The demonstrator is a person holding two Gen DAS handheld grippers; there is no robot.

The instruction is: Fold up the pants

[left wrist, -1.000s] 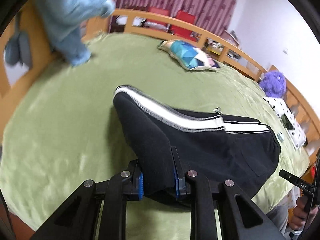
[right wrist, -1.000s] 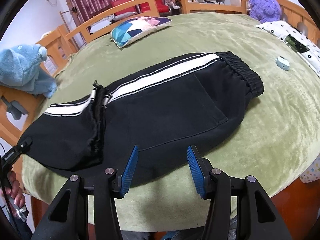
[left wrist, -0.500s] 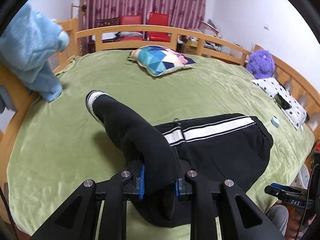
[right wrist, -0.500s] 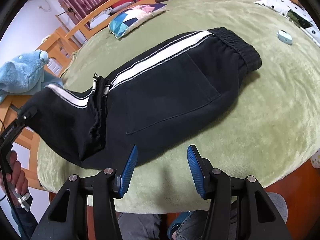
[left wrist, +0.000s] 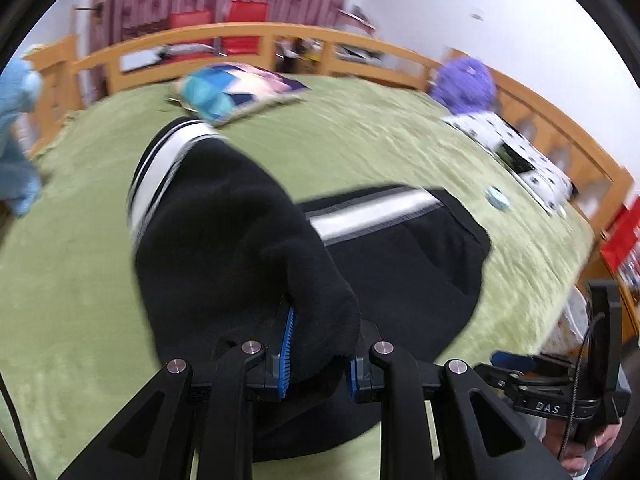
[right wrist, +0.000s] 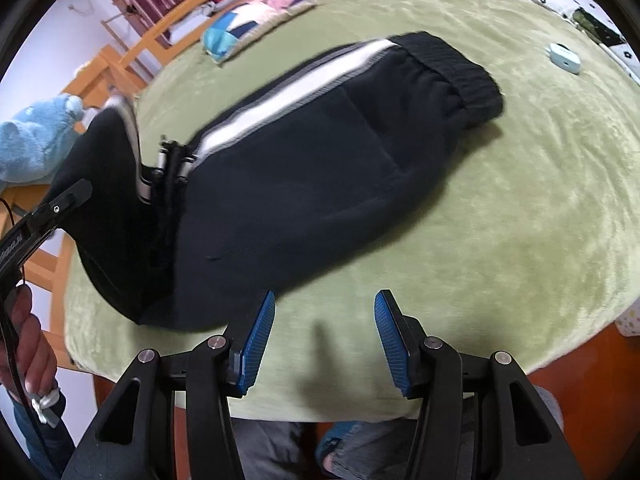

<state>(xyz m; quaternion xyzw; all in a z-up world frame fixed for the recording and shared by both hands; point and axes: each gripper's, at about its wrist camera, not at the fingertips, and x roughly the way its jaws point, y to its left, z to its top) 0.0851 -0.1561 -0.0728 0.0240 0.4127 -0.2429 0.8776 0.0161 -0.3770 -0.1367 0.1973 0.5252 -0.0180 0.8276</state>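
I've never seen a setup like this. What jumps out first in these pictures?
The black pants with a white side stripe, spread mid-bed on the green blanket. The left gripper pinches one bunched end of them and lifts it, while the right gripper hangs open over the near edge. A purple plush toy sits by the far rail.

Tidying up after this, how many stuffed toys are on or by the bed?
2: a blue plush toy on the wooden rail at one side, a purple plush toy by the opposite rail. Others may be hidden.
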